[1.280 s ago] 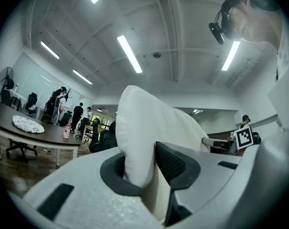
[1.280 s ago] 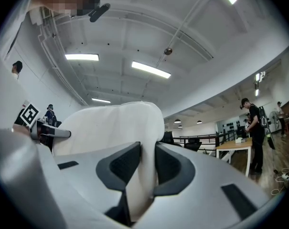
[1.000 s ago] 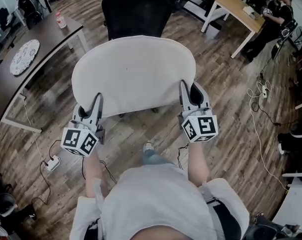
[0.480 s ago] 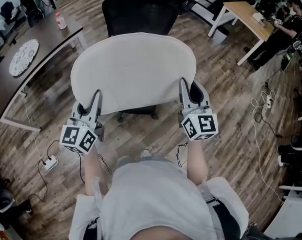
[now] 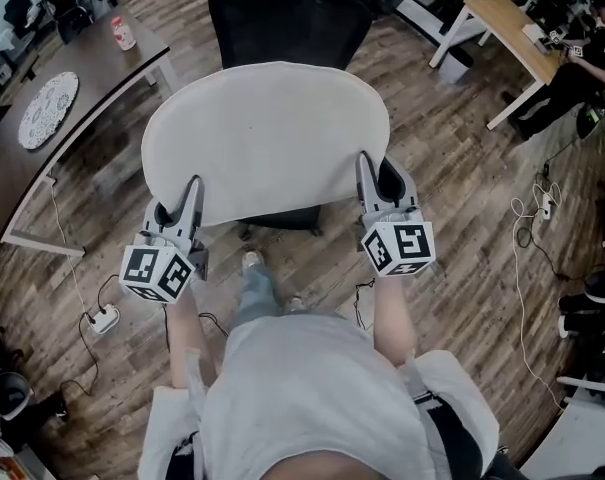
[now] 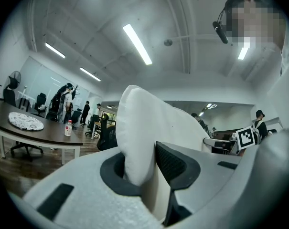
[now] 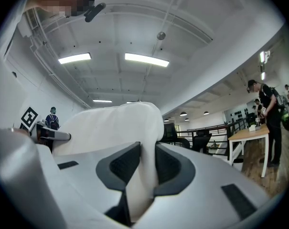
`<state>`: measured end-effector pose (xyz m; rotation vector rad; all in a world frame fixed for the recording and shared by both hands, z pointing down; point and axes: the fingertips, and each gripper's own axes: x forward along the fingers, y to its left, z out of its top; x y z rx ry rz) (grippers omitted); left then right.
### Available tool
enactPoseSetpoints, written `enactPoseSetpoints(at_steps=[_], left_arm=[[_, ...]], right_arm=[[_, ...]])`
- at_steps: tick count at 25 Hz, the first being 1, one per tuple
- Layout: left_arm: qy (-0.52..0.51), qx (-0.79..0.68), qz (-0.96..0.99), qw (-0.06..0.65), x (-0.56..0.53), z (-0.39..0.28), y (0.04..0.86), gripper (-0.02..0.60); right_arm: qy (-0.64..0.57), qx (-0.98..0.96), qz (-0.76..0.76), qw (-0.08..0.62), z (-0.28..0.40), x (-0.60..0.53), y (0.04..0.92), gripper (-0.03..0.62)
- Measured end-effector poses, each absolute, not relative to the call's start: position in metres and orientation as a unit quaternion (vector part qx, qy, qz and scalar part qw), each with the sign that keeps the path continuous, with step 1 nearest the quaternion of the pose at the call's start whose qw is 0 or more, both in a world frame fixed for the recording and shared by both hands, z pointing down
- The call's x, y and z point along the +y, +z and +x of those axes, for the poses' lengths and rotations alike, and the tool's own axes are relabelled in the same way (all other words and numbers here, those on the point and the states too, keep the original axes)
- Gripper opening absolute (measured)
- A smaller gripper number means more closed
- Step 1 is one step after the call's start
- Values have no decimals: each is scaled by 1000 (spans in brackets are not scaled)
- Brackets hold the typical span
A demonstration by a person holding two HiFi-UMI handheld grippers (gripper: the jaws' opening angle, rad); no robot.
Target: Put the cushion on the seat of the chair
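Clamping the near edge of the cushion (image 5: pixel 267 138), the left tool (image 5: pixel 178 206) and right tool (image 5: pixel 384 182) each pinched a corner at lower left and lower right; the cushion lay flat at frame centre, long axis left to right; the chair (image 5: pixel 287 23) stood beneath and beyond, so the coming move was probably downward.

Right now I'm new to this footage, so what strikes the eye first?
The big white cushion fills the middle of the head view, the left gripper and the right gripper each clamped on a near corner. A black chair stands just beyond it, partly hidden underneath.
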<state>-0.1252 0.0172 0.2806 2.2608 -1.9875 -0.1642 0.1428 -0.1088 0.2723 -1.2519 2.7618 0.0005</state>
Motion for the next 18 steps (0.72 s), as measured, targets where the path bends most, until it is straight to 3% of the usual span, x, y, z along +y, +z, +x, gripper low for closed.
enactPoseSetpoints(at_steps=[18], left_arm=[[-23,-619,777,113,-122,-213,317,87]], right_arm=[[-40,884,-465,20,66,-221,313,66]])
